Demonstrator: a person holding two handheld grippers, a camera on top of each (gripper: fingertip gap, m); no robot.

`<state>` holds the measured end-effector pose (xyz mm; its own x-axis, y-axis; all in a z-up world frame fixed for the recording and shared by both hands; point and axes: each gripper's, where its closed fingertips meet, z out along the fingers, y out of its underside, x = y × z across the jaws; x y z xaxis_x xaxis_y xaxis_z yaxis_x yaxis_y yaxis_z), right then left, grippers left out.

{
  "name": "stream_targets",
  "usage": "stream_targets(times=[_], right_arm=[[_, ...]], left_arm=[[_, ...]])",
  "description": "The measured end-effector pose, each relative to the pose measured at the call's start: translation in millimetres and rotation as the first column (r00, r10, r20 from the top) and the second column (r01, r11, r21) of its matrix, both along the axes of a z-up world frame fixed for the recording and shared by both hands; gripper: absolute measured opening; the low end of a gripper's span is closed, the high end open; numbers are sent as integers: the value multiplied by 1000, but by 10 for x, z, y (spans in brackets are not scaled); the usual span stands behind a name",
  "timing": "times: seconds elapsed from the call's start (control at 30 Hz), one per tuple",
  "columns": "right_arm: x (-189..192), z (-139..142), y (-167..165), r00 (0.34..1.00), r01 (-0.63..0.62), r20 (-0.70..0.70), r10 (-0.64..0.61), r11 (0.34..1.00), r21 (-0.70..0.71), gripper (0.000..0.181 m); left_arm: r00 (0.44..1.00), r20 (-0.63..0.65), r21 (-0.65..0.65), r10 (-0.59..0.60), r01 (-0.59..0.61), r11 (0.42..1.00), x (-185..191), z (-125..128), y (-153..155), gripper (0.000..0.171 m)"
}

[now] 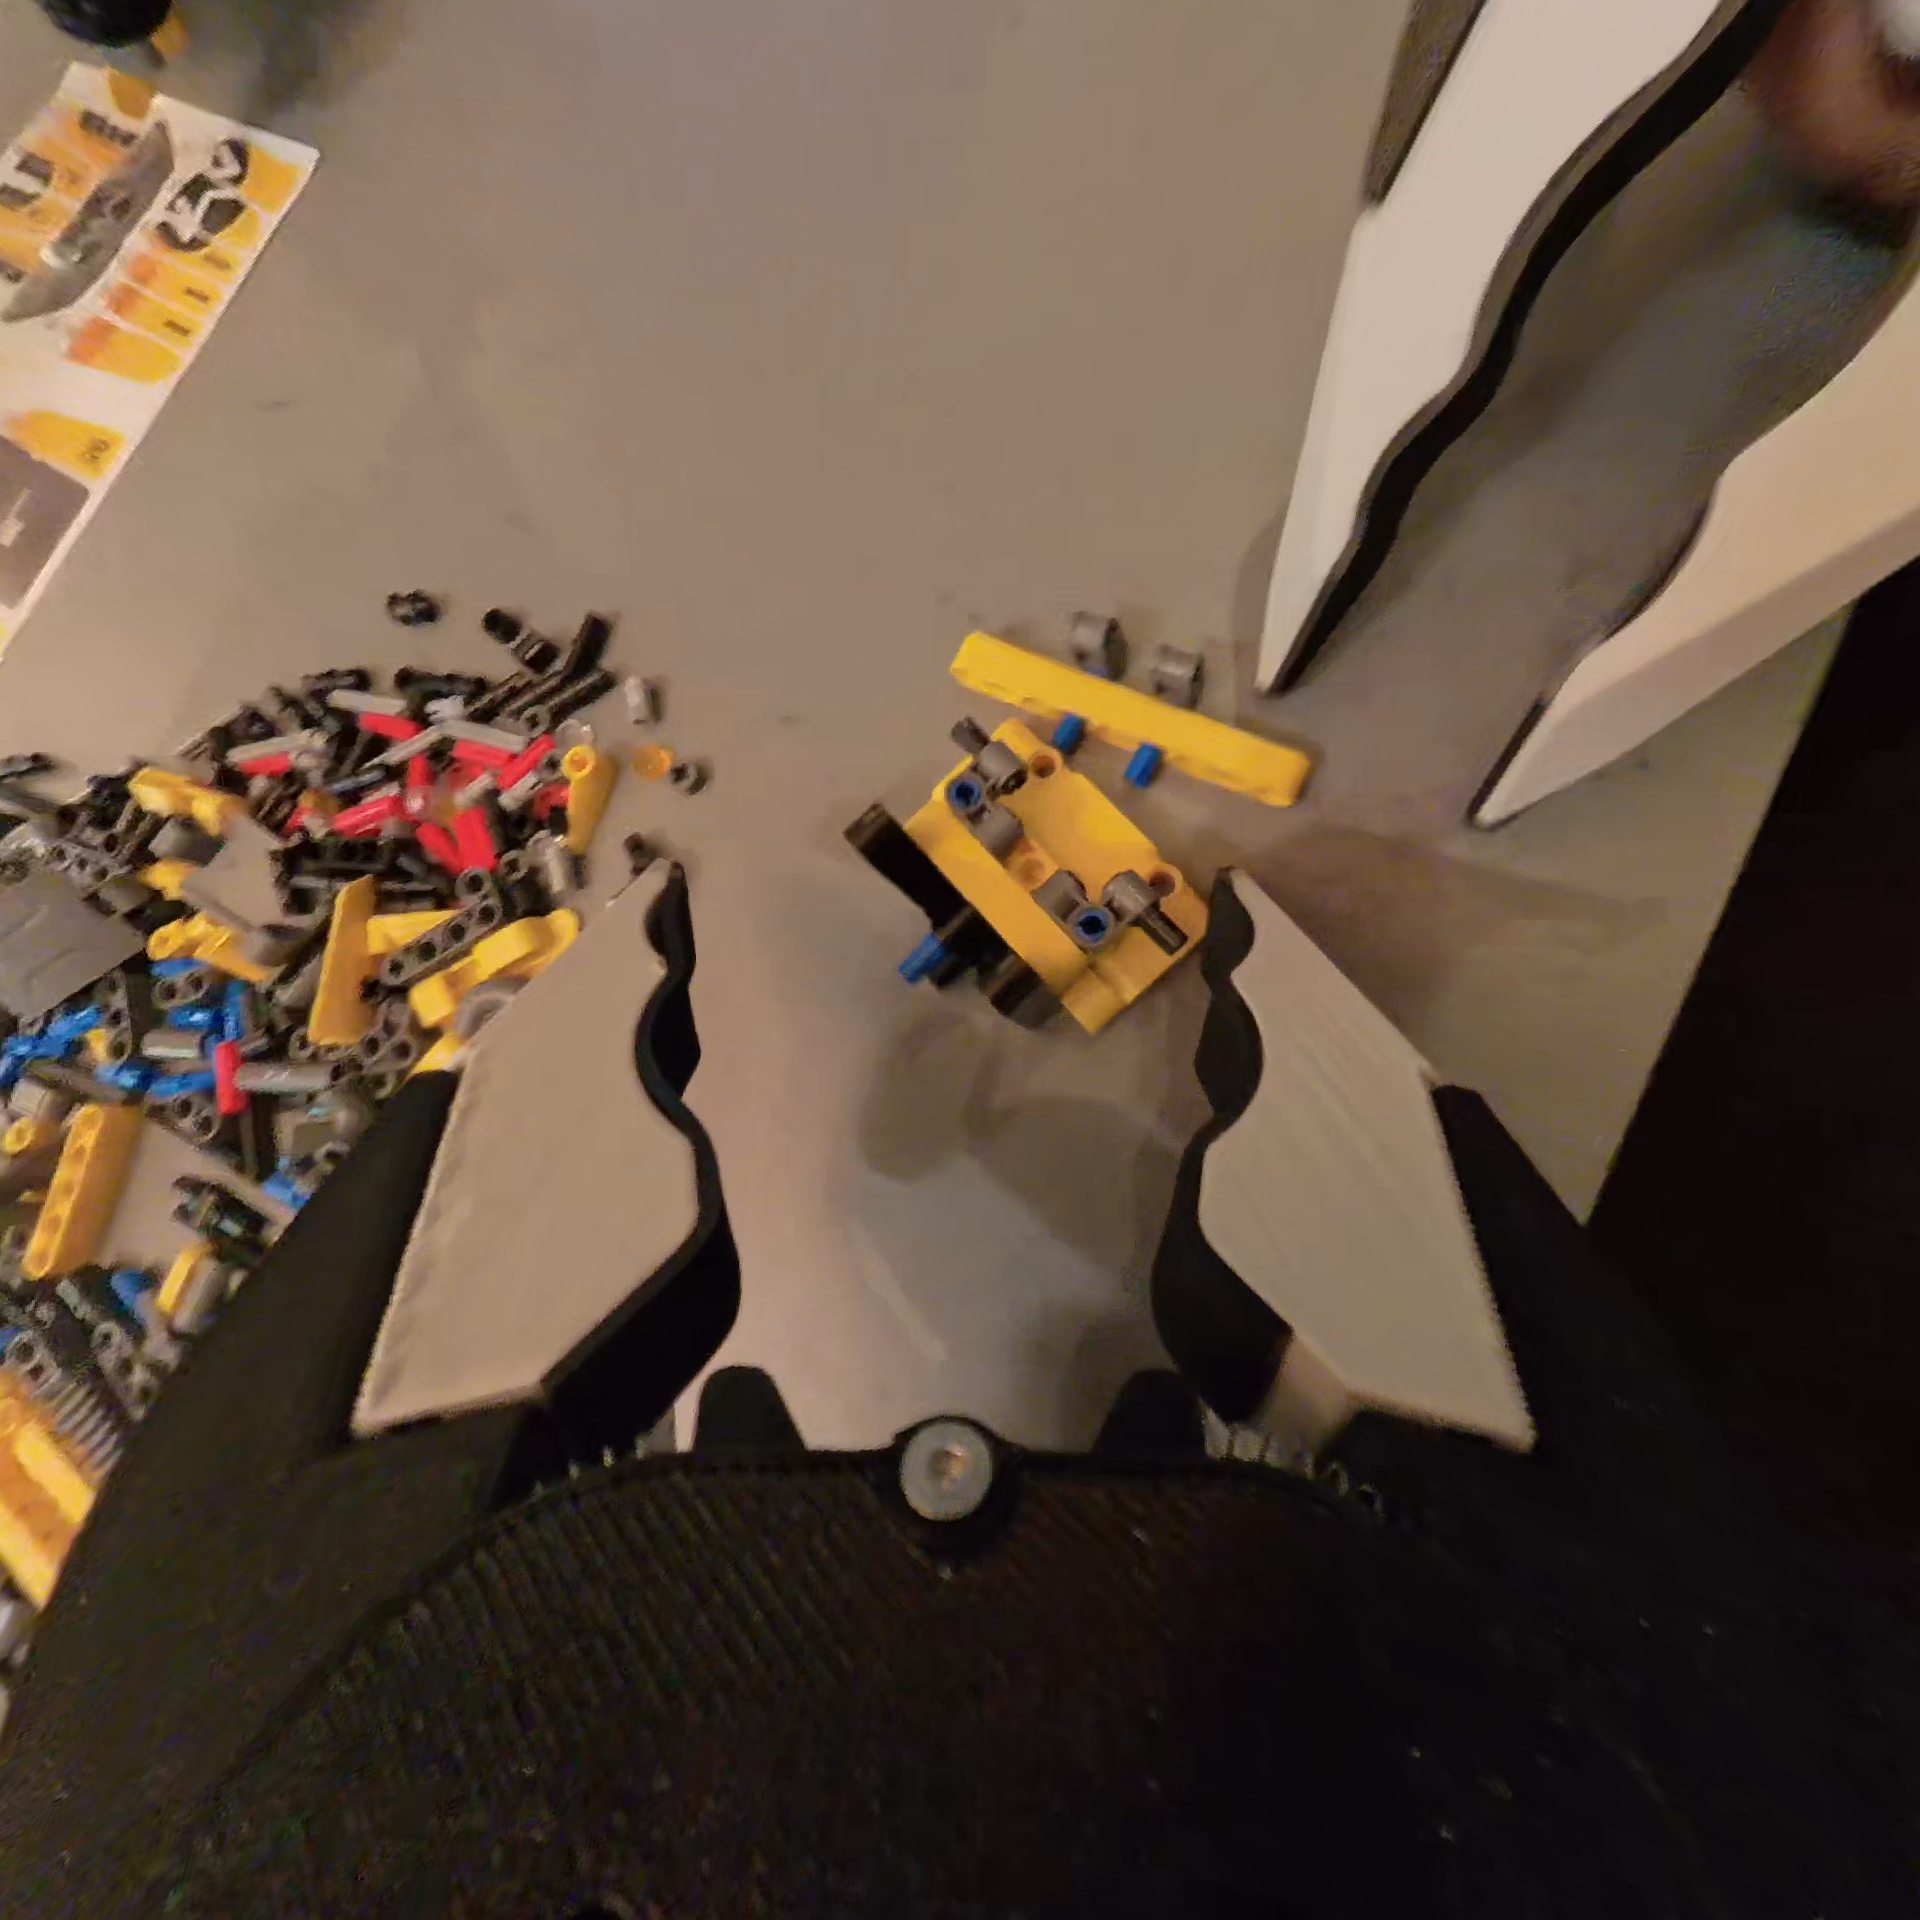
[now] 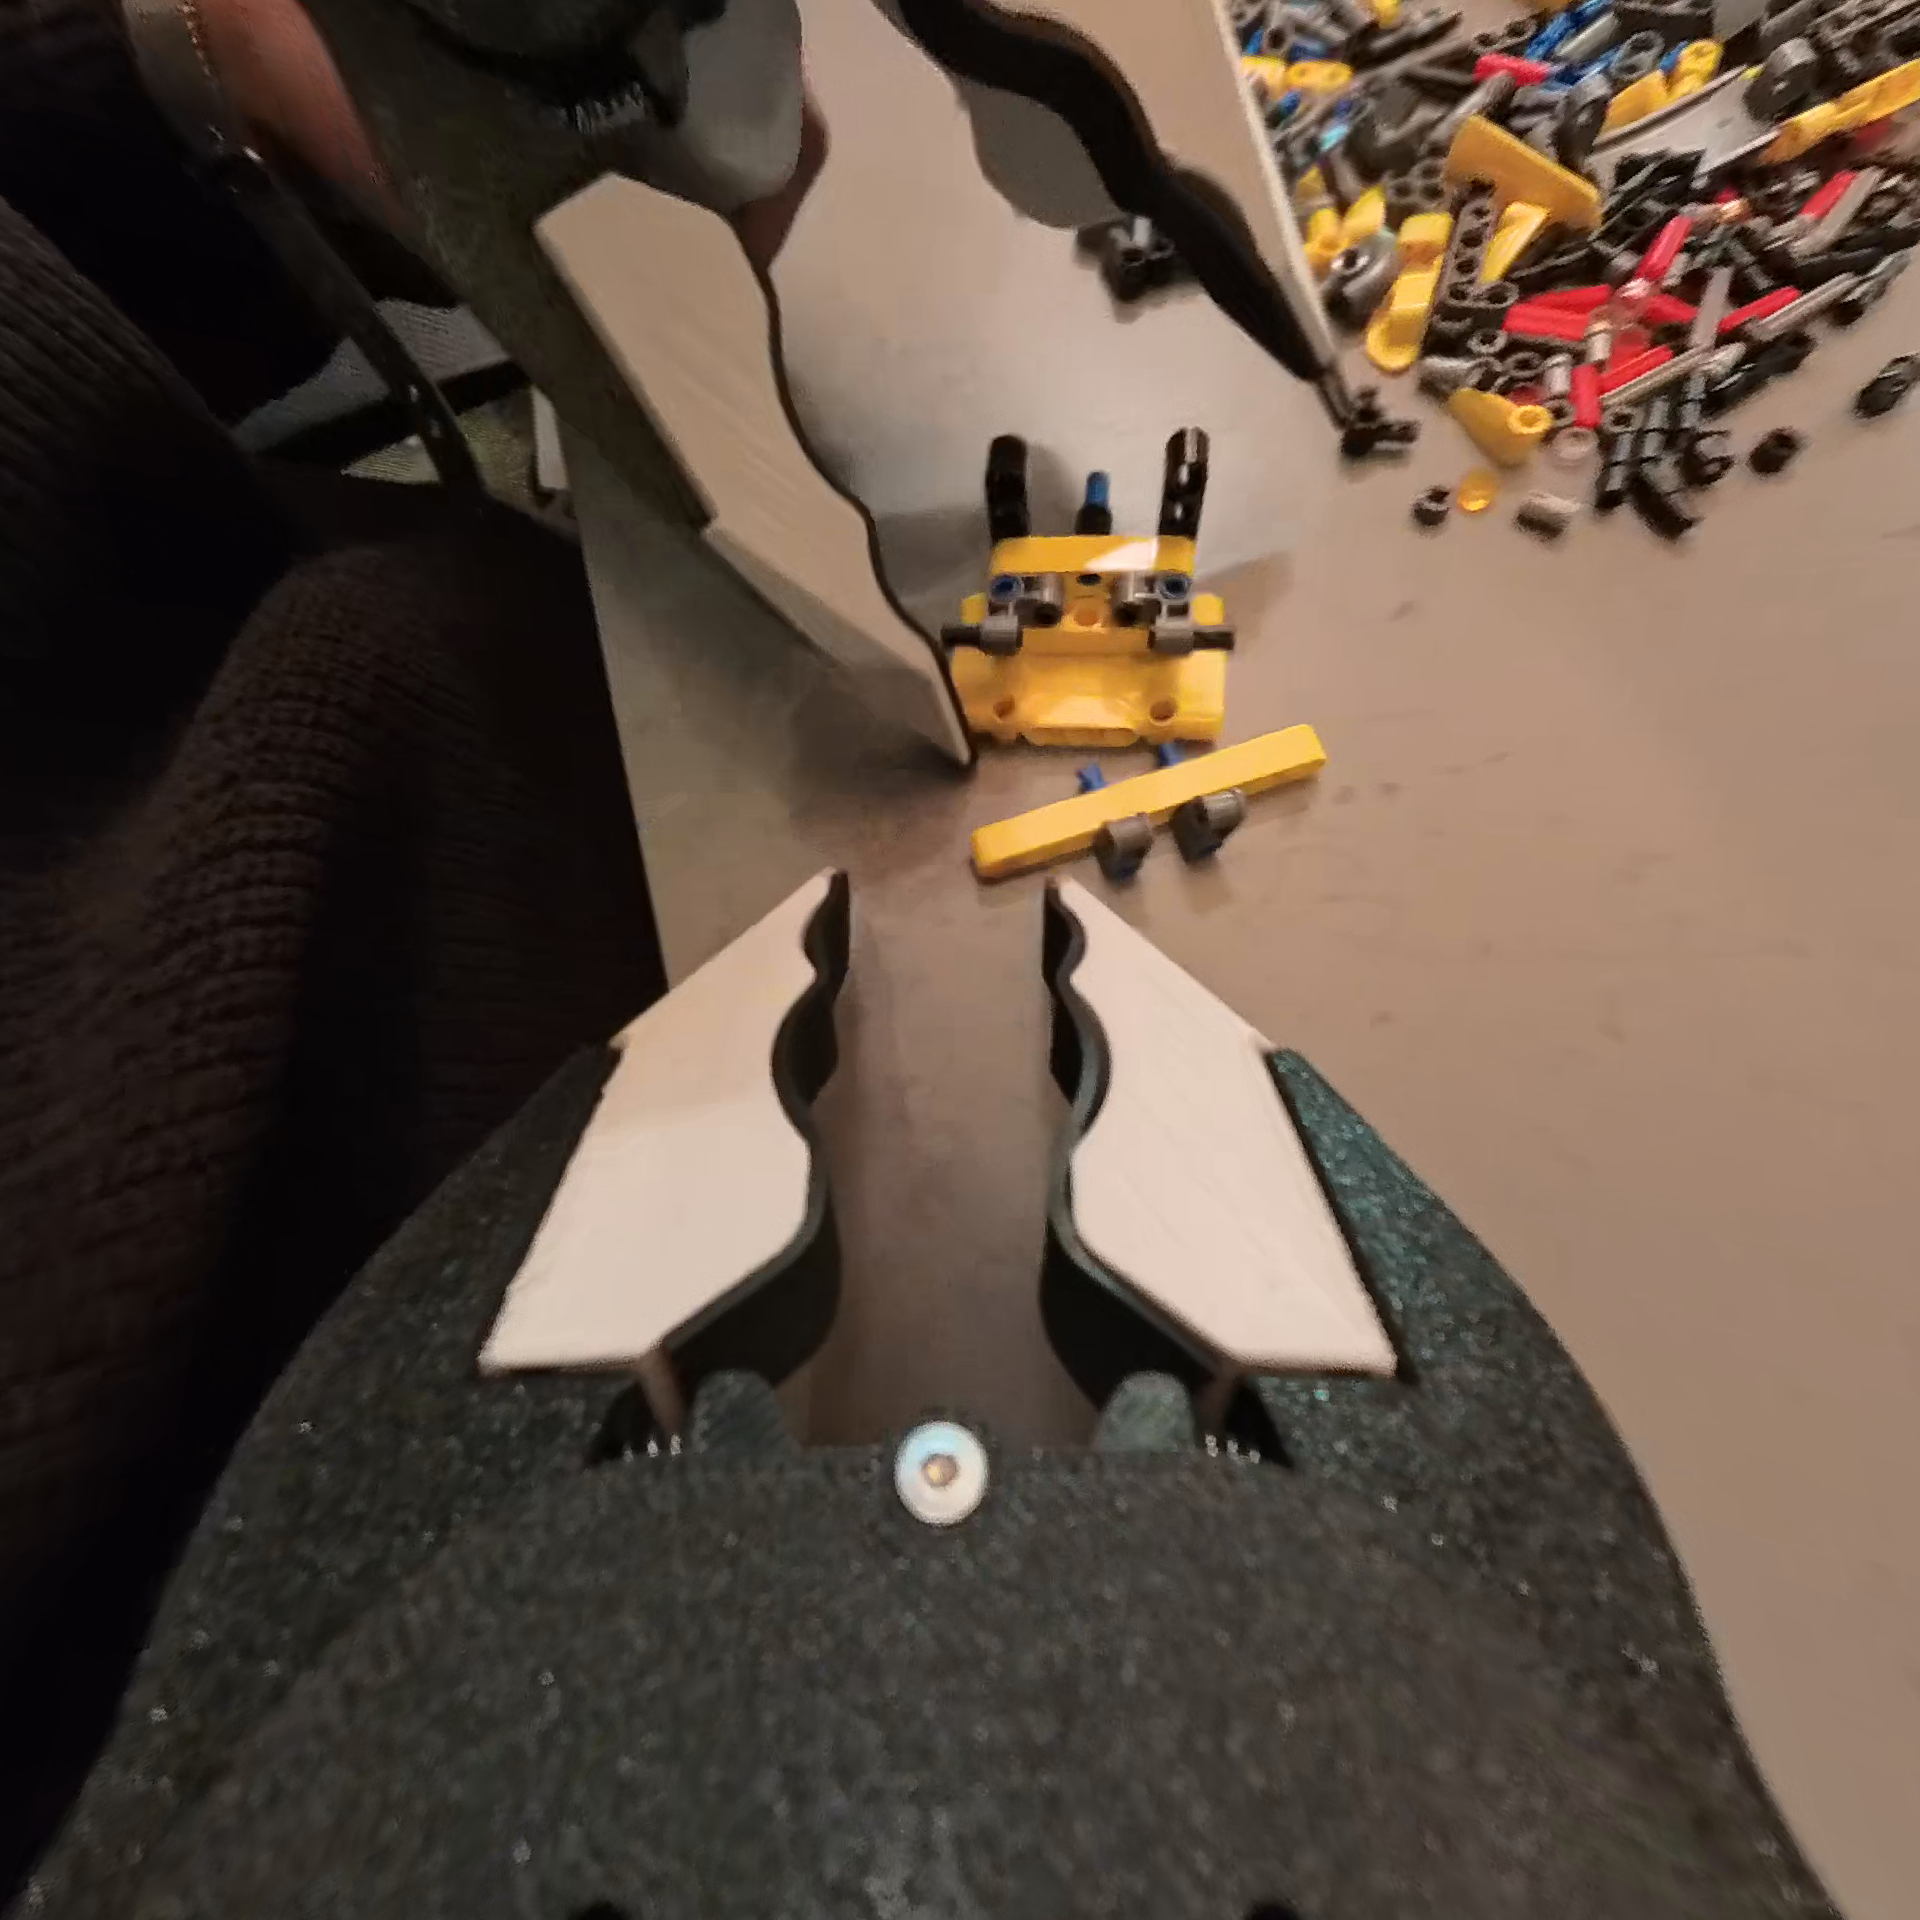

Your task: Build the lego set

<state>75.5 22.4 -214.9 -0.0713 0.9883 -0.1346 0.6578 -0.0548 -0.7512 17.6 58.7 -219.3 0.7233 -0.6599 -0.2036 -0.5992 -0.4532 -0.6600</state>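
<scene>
A small yellow brick assembly [image 1: 1049, 899] with grey connectors, blue pins and black beams lies on the grey table. My left gripper [image 1: 951, 883] is open and empty, its right fingertip just beside the assembly. A long yellow beam [image 1: 1132, 717] with blue pins lies just beyond it, with two grey connectors [image 1: 1138, 655] next to it. In the right wrist view the assembly [image 2: 1091, 644] and the beam [image 2: 1148, 800] lie ahead of my right gripper [image 2: 945, 888], which is open, empty and just short of the beam. The right gripper [image 1: 1382, 748] also shows at the upper right of the left wrist view.
A big pile of loose red, yellow, black, blue and grey parts [image 1: 291, 914] covers the table's left side, also in the right wrist view [image 2: 1600, 239]. A printed sheet [image 1: 104, 270] lies at the far left. A dark knitted sleeve [image 2: 260, 935] borders the table edge.
</scene>
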Motion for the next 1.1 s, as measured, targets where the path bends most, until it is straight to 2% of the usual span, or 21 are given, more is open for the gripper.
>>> stream_targets(times=[0.17,0.23,0.3,0.37,0.47,0.57,0.73,0.8,0.97,1.03,1.1], right_arm=[[49,79,282,998,-37,-41,42,992,119,40],[37,106,343,985,-142,-70,156,976,165,42],[7,169,422,960,-227,-114,255,951,210,42],[-21,205,498,922,-319,-128,365,905,282,44],[-41,109,574,863,-447,-57,502,812,375,43],[-88,-1,522,790,-572,-11,613,742,349,41],[-245,-45,471,682,-700,16,731,647,303,45],[-218,-68,409,640,-747,30,768,613,257,36],[-135,-65,338,642,-753,24,766,625,206,27],[-108,-61,281,665,-740,43,746,649,178,27],[-145,-64,199,724,-689,69,686,716,112,25]], left_arm=[[998,29,-35,51,-50,998,-247,-30,61,90],[996,46,-62,70,-67,996,-324,-41,91,88],[996,49,-82,68,-64,995,-369,-45,77,78],[995,47,-83,86,-81,993,-420,-42,62,73],[988,120,-120,92,-77,990,-364,-55,-33,71],[980,167,-137,103,-81,987,-306,-72,-84,70],[983,130,-147,126,-106,983,-310,-71,-85,58],[984,127,-164,125,-104,981,-301,-66,-116,53],[979,168,-200,117,-82,976,-247,-38,-181,51],[973,203,-203,109,-67,977,-198,-14,-219,53],[971,213,-175,108,-71,982,-200,10,-231,53]])
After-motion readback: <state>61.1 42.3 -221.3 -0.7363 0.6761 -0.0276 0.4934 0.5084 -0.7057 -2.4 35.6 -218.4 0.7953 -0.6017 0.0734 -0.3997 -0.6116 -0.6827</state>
